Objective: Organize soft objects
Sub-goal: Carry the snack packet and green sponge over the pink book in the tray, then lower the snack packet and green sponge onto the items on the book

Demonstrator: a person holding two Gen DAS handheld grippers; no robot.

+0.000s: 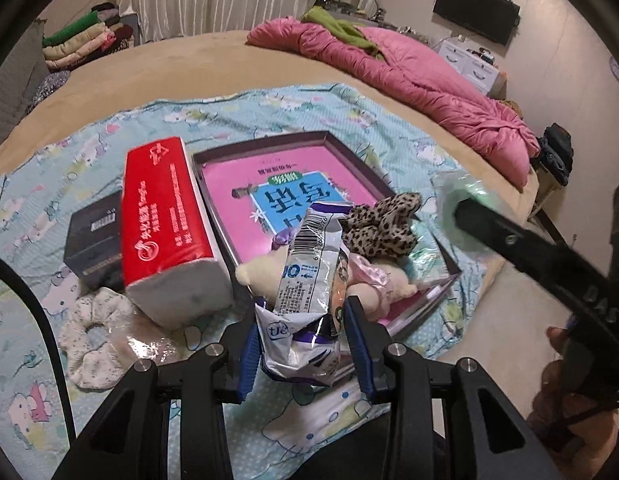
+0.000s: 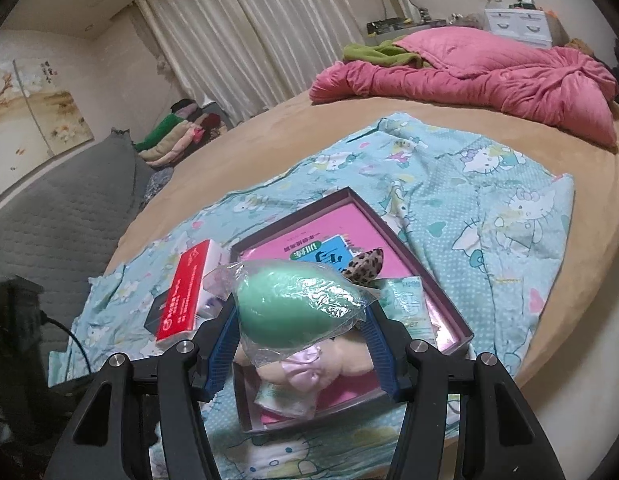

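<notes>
My left gripper (image 1: pixel 305 344) is shut on a crinkled white and purple tissue packet (image 1: pixel 309 296), held just in front of the purple tray (image 1: pixel 269 145). In the tray lie a pink book (image 1: pixel 245 188), a leopard-print scrunchie (image 1: pixel 383 226) and a cream plush toy with a pink bow (image 1: pixel 373 284). My right gripper (image 2: pixel 301 344) is shut on a green sponge in clear plastic wrap (image 2: pixel 297 304), held above the plush toy (image 2: pixel 309 368) at the tray's near end (image 2: pixel 245 412). The right gripper shows at the right of the left wrist view (image 1: pixel 465 208).
A red tissue pack (image 1: pixel 165 220), a black box (image 1: pixel 95 240) and a white scrunchie (image 1: pixel 91 344) lie left of the tray on the blue Hello Kitty cloth (image 2: pixel 489 208). A pink quilt (image 2: pixel 489 76) lies at the bed's far side. Folded clothes (image 2: pixel 177 136) are stacked by the curtain.
</notes>
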